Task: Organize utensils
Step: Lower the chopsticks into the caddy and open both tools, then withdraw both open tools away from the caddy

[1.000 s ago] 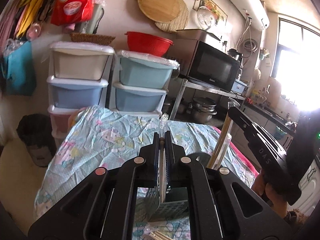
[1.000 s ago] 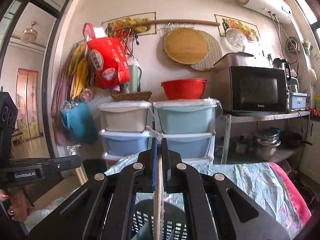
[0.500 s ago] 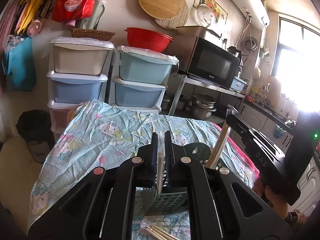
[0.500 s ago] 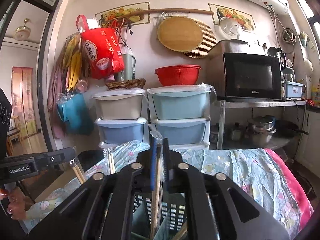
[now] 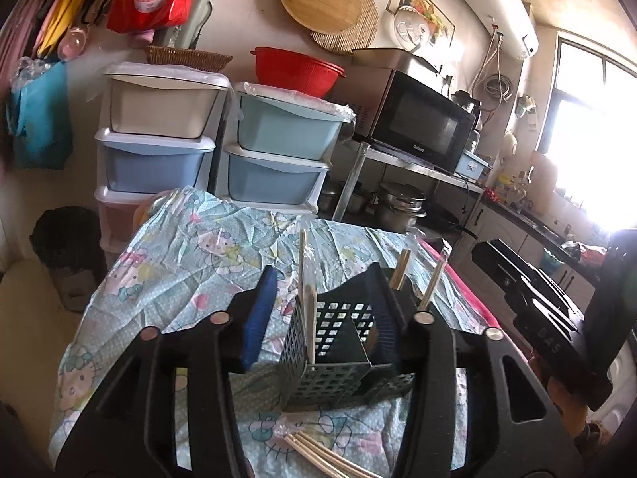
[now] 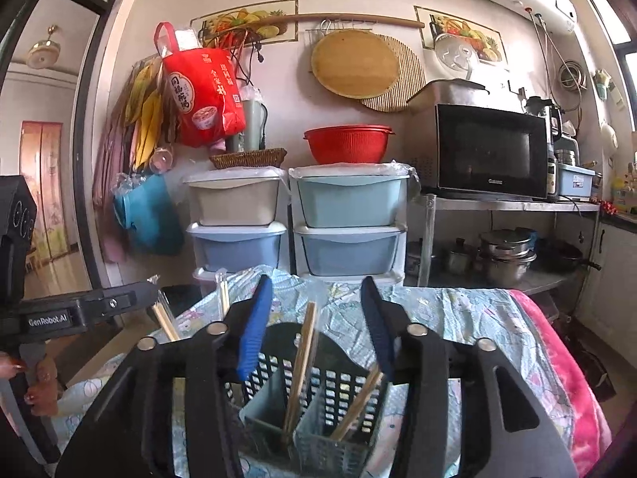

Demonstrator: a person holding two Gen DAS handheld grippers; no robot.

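A dark perforated utensil basket [image 5: 330, 354] [image 6: 318, 402] with dividers stands on the Hello Kitty tablecloth [image 5: 187, 255]. Wooden chopsticks [image 5: 306, 310] [image 6: 300, 366] stand upright in its compartments. My left gripper [image 5: 320, 310] is open and empty, its jaws on either side of the basket just above it. My right gripper [image 6: 316, 328] is open and empty, also spread above the basket from the other side. More wrapped chopsticks [image 5: 322, 456] lie on the cloth near the front edge of the left wrist view.
Stacked plastic drawers [image 6: 294, 219] stand behind the table with a red colander [image 6: 348, 143] on top. A microwave [image 6: 489, 151] sits on a metal shelf at right, pots [image 6: 505, 251] below. A black bin [image 5: 63, 247] stands left of the table.
Both grippers were shut on chopsticks above the basket. Both lowered them into it and opened; the chopsticks now stand in the basket.
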